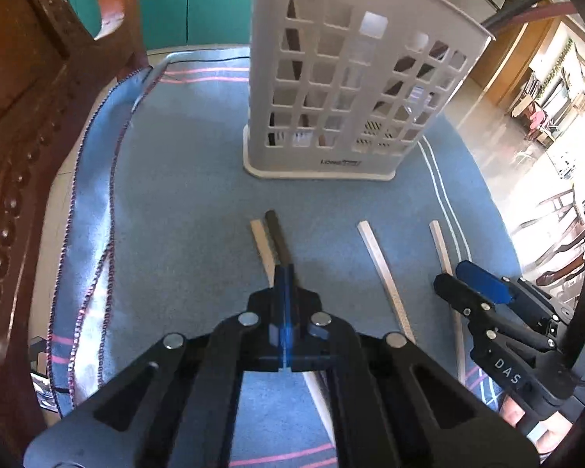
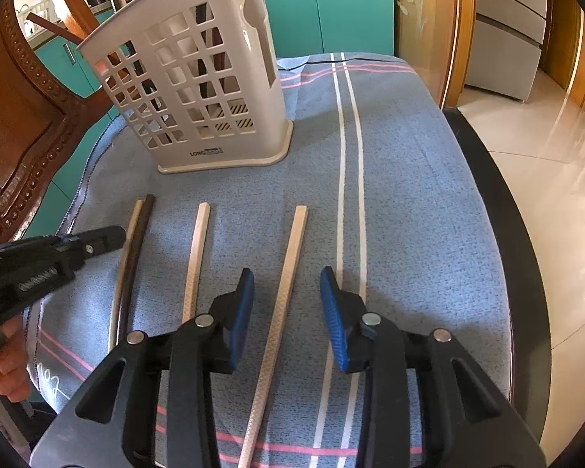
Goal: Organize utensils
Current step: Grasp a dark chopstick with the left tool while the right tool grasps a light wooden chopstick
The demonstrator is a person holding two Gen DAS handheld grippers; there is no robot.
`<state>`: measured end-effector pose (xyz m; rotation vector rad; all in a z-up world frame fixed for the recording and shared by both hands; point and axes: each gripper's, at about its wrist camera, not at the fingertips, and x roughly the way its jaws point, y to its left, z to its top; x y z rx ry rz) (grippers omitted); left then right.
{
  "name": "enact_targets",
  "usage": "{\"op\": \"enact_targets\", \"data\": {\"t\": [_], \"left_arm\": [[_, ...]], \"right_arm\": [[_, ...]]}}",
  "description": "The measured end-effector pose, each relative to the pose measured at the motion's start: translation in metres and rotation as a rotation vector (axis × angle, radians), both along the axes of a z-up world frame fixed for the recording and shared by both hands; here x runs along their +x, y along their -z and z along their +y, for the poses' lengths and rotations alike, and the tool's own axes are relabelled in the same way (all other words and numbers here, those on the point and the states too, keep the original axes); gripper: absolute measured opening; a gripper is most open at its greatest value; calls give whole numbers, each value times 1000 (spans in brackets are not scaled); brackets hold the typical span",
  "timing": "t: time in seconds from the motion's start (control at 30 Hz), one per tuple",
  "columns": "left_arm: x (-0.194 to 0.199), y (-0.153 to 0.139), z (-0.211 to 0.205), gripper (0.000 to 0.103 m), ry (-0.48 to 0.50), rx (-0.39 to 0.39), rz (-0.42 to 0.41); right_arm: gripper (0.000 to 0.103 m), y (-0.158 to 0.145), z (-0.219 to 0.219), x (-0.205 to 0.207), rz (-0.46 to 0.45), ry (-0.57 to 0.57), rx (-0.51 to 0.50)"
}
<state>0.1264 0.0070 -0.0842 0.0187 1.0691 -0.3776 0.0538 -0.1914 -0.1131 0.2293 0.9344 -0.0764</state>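
Observation:
A beige slotted utensil holder (image 1: 331, 89) stands on the blue cloth (image 1: 183, 202); it also shows in the right wrist view (image 2: 199, 78) with dark chopsticks inside. Several chopsticks lie in front of it. My left gripper (image 1: 284, 273) is shut on a dark chopstick (image 1: 276, 234), which lies beside a pale chopstick (image 1: 262, 245); the dark one also shows in the right wrist view (image 2: 136, 249). My right gripper (image 2: 286, 304) is open, its blue pads on either side of a pale chopstick (image 2: 284, 288). Another pale chopstick (image 2: 197, 257) lies between the two grippers.
A carved wooden chair back (image 1: 15, 156) rises at the left of the cloth. The cloth-covered surface ends at a dark edge (image 2: 518, 257) on the right, with shiny floor tiles (image 2: 557, 179) beyond. Teal cabinets (image 2: 351, 4) stand behind.

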Motion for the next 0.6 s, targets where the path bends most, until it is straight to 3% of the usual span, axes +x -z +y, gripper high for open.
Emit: {"op": "enact_targets", "data": {"t": [0.4,0.6], "left_arm": [[10,10,-1,1,-23,10,26],[8,10,-13,6,-31,70,-5]], "right_arm": [[39,0,0,0,-2,-10,-13],[39,0,6,1,-5,-17,-57]]}}
